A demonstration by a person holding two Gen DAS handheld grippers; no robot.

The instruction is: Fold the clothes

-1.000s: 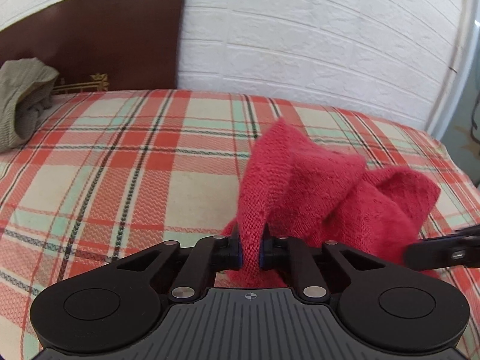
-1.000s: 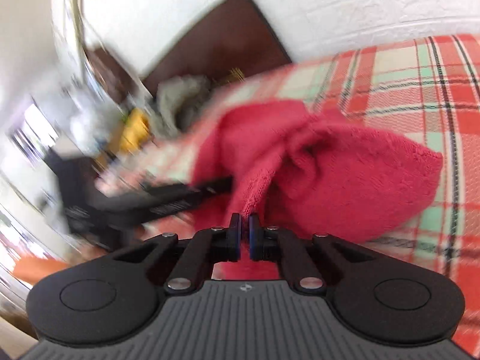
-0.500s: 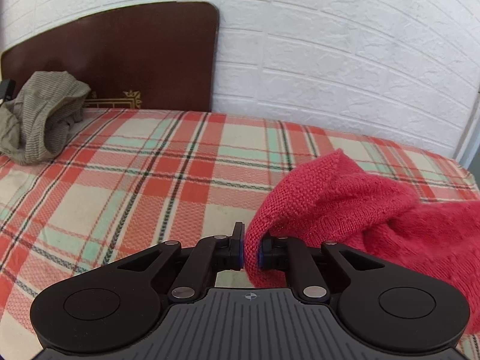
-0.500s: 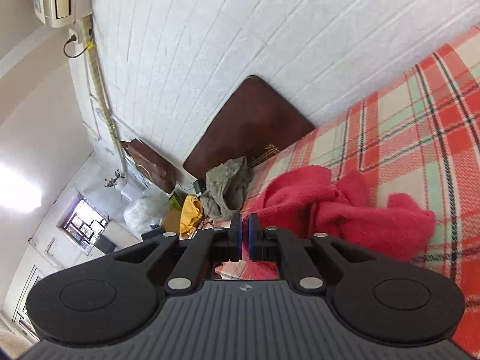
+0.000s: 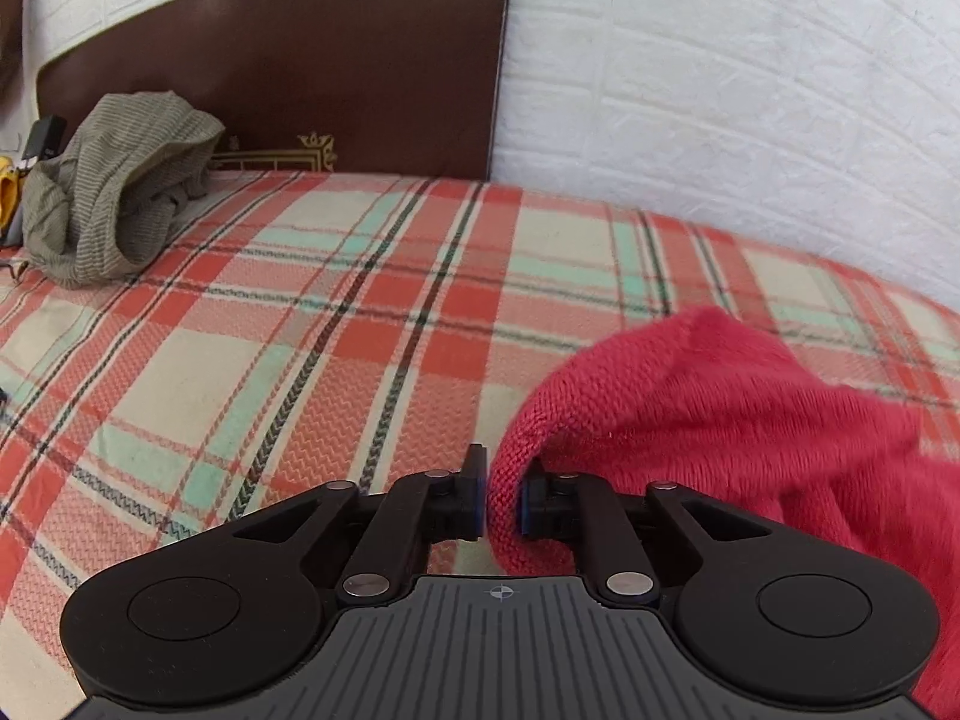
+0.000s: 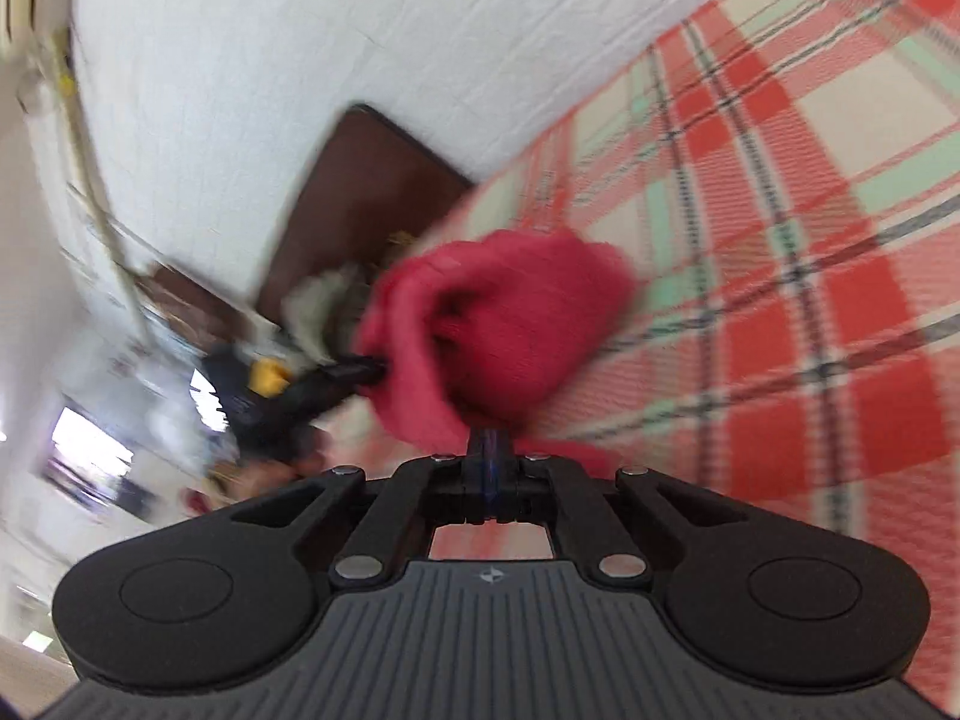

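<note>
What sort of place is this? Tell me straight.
Most likely a bedroom: a bed covered in a red, cream and green plaid blanket, a dark brown padded headboard against a white brick-pattern wall, and clothes lying on it.

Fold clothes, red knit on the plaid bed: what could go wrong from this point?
1. The left tongs are opening with the red knit's edge between the pads; it may drop before it is laid flat.
2. The right tongs are shut with the knit bunched ahead of them; whether they hold any fabric is unclear.
3. The knit sits in a lump on the bedspread, so a fold now would likely trap wrinkles.
</note>
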